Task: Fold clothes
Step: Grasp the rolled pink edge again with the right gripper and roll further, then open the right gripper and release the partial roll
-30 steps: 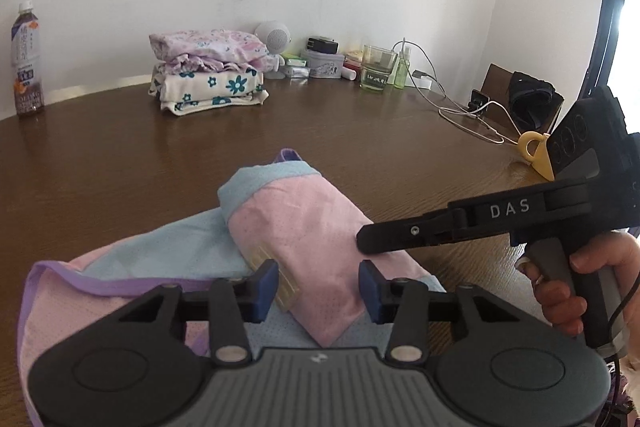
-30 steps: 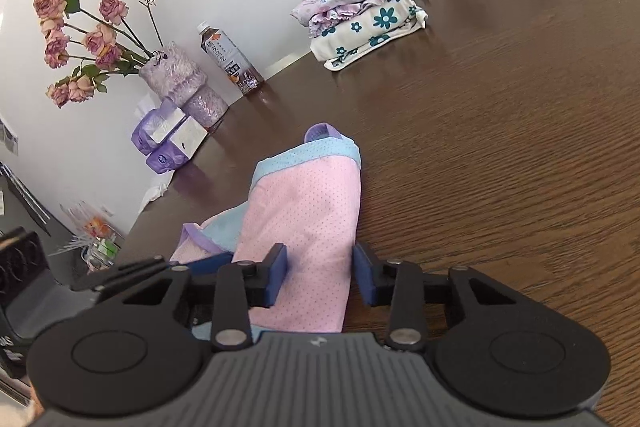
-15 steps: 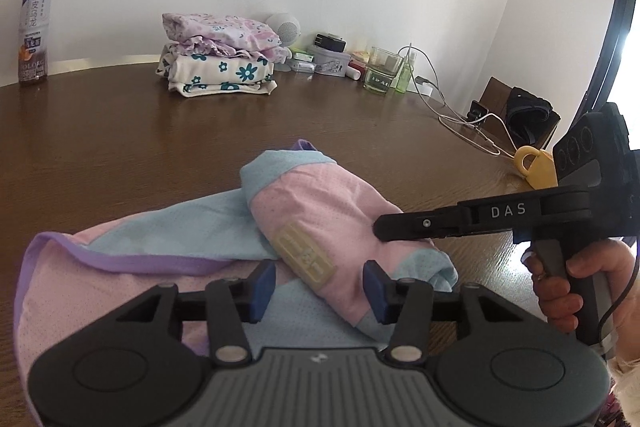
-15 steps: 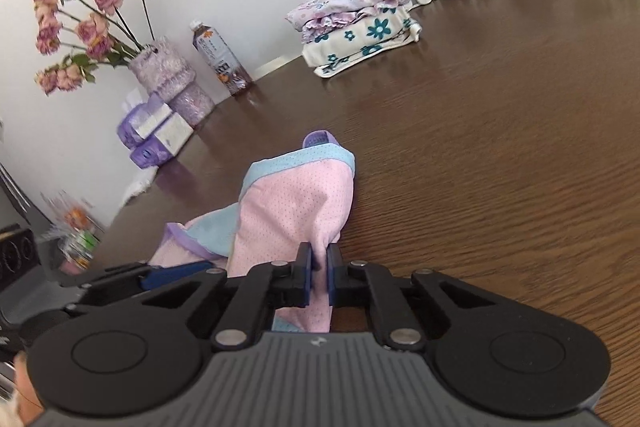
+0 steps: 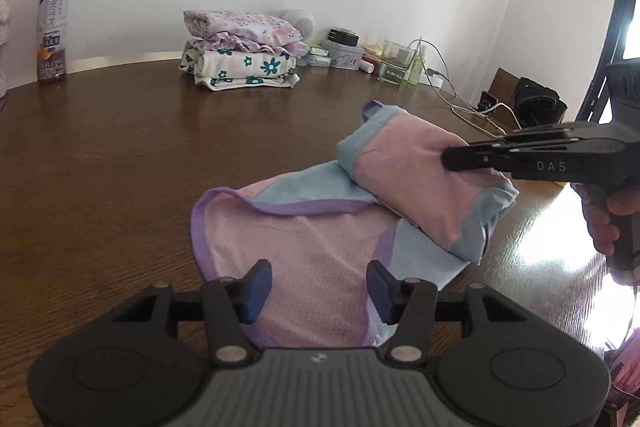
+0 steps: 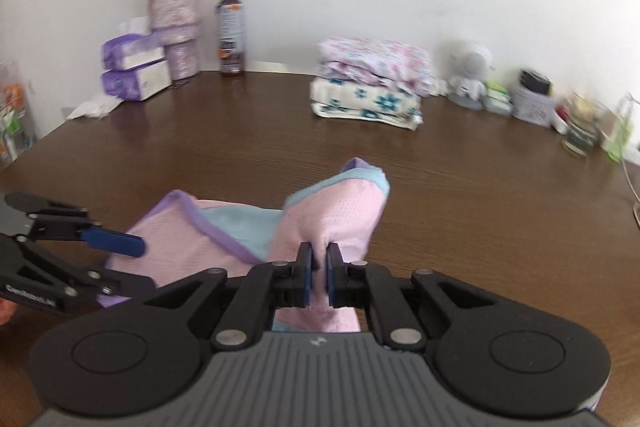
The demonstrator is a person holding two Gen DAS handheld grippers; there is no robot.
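Right tongs (image 6: 319, 273): blue pads nearly together, pinching fold of pink garment (image 6: 340, 219) between them; seen from left wrist view, black fingers (image 5: 472, 157) reach in from right, level, side on. Hand (image 5: 608, 219) wraps grip below tongs body, fingers curled round handle. Left tongs (image 5: 316, 285): jaws wide apart, blue pads (image 5: 258, 285) hovering just above near part of garment, gripping nothing; in right wrist view it enters low at left, fingers pointing right.
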